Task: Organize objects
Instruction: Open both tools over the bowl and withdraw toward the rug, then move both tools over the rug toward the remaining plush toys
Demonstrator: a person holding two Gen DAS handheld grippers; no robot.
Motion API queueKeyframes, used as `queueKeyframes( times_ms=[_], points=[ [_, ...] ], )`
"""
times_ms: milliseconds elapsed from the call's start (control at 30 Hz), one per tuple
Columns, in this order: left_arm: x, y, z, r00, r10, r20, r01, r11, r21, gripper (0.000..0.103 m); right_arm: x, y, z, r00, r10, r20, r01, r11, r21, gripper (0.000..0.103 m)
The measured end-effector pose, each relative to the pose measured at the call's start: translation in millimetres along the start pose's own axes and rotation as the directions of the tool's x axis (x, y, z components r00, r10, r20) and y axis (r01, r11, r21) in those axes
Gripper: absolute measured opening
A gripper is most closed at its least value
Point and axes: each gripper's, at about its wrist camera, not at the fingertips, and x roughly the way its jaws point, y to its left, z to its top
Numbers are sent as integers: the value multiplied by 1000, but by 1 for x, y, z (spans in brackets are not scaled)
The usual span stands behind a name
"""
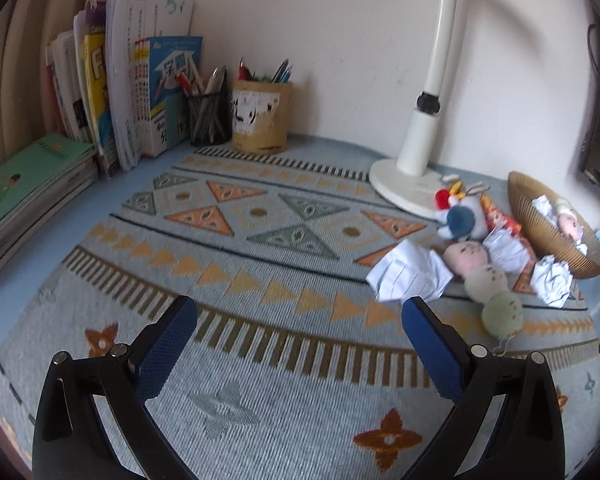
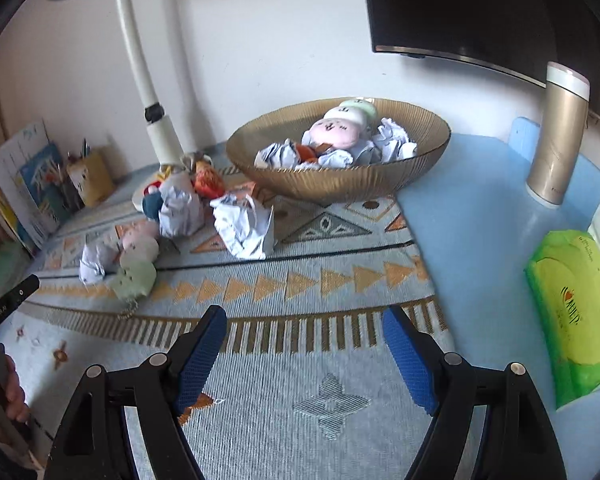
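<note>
Far left on the counter we see a stack of upright books [image 1: 112, 80], then a black mesh pen cup [image 1: 209, 120] just beside a tan paper-wrapped pen holder [image 1: 262, 120]. The left gripper [image 1: 300, 322] hangs spread wide over the patterned woven mat [image 1: 260, 216], nothing between its blue pads. Right of that: crumpled white paper balls [image 1: 410, 276], a three-ball plush string in pink, cream and green [image 1: 486, 280], a white desk lamp [image 1: 420, 140]. We see the amber ribbed glass bowl [image 2: 340, 184] holding paper wads and a second plush. The right gripper [image 2: 304, 330] is spread too, empty. Far right: gold tumbler [image 2: 560, 140], green wipes pack [image 2: 576, 312].
</note>
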Motion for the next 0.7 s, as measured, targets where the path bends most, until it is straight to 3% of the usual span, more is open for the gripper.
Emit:
queueKeyframes(
  times_ms=[267, 700],
  points=[
    [12, -5, -4, 996, 42, -76, -40, 999, 18, 102, 10, 15, -9, 996, -84, -10, 83, 995, -62, 90],
    [8, 0, -3, 998, 19, -63, -20, 1000, -8, 102, 19, 9, -7, 993, -97, -67, 95, 995, -32, 90]
  ],
)
